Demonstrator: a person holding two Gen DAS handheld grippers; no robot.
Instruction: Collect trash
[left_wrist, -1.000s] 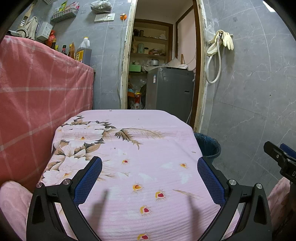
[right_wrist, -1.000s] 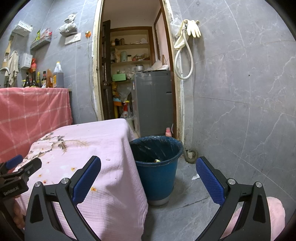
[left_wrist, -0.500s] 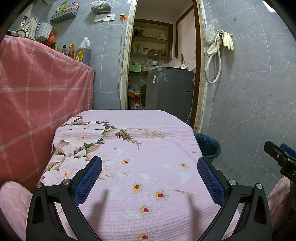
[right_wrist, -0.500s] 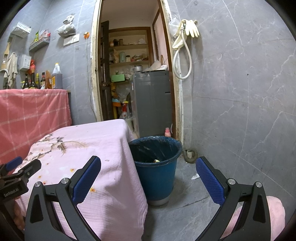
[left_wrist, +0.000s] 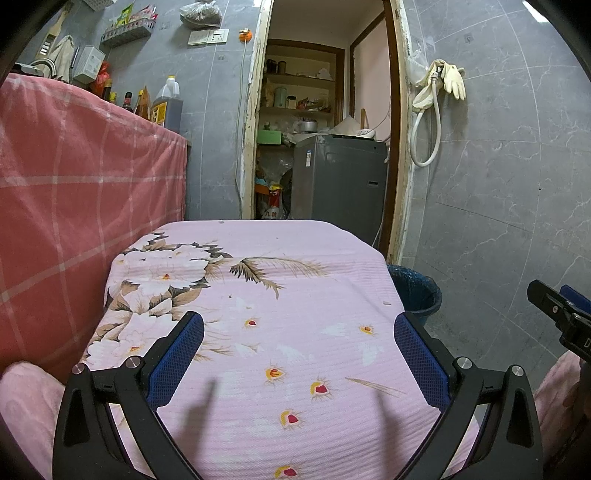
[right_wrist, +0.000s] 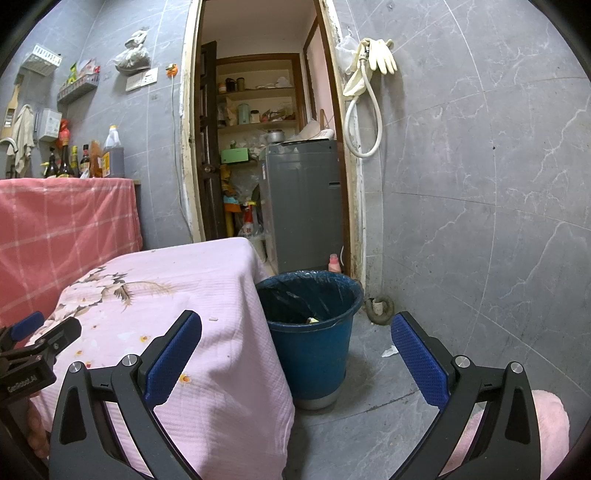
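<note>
A blue trash bucket (right_wrist: 314, 332) with a dark liner stands on the floor just right of the table; a yellowish scrap lies inside it. In the left wrist view only its rim (left_wrist: 417, 291) shows past the table corner. My left gripper (left_wrist: 299, 325) is open and empty above the pink flowered tablecloth (left_wrist: 258, 280). My right gripper (right_wrist: 295, 325) is open and empty, held in front of the bucket at the table's right edge. Tiny white crumbs (left_wrist: 386, 303) lie on the cloth. A small white scrap (right_wrist: 388, 352) lies on the floor right of the bucket.
A red checked cloth (left_wrist: 74, 192) covers a counter on the left, with bottles (right_wrist: 92, 158) on it. An open doorway ahead holds a grey washing machine (right_wrist: 303, 206) and shelves. A tiled wall (right_wrist: 480, 184) with a hose and gloves (right_wrist: 369, 74) is on the right.
The right wrist view has shifted slightly, the scene sitting a little lower in frame. The left gripper has not visibly moved. Both grippers stay open.
</note>
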